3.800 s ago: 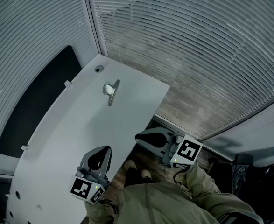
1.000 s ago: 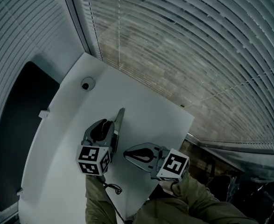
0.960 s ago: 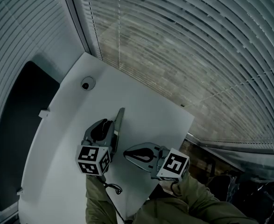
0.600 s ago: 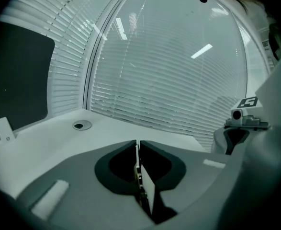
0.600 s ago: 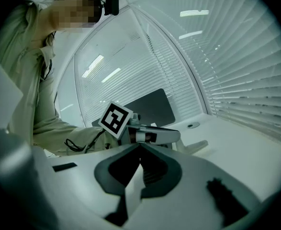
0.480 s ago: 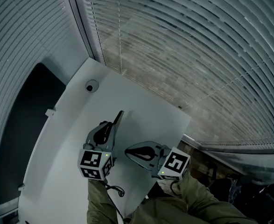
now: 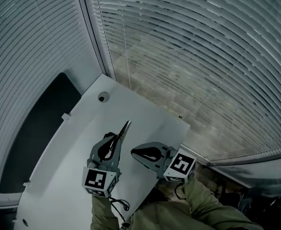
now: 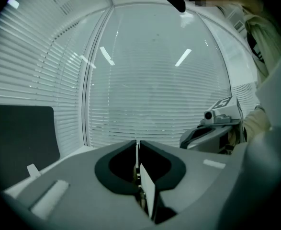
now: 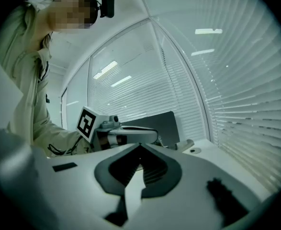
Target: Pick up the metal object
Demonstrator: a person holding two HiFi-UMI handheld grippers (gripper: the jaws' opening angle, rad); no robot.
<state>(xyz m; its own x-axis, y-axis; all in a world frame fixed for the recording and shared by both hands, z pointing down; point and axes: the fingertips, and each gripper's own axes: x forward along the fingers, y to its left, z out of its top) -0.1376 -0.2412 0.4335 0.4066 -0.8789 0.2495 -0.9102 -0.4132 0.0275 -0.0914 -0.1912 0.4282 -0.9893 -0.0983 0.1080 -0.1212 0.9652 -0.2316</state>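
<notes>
The metal object is a thin flat strip that sticks out past the tips of my left gripper, over the white table. In the left gripper view the jaws of the left gripper stand almost together, with the strip's pale edge pinched between them. My right gripper hovers just to the right, tips together and empty. In its own view the right gripper is shut, with the left gripper beyond it.
A round cable hole sits near the table's far corner. A dark panel runs along the table's left side. Slatted blinds cover the windows behind. The table's right edge lies close to the right gripper.
The left gripper has closed on the metal strip, which lay beside its jaws a second ago and now projects from its tips. The right gripper has stayed beside it.
</notes>
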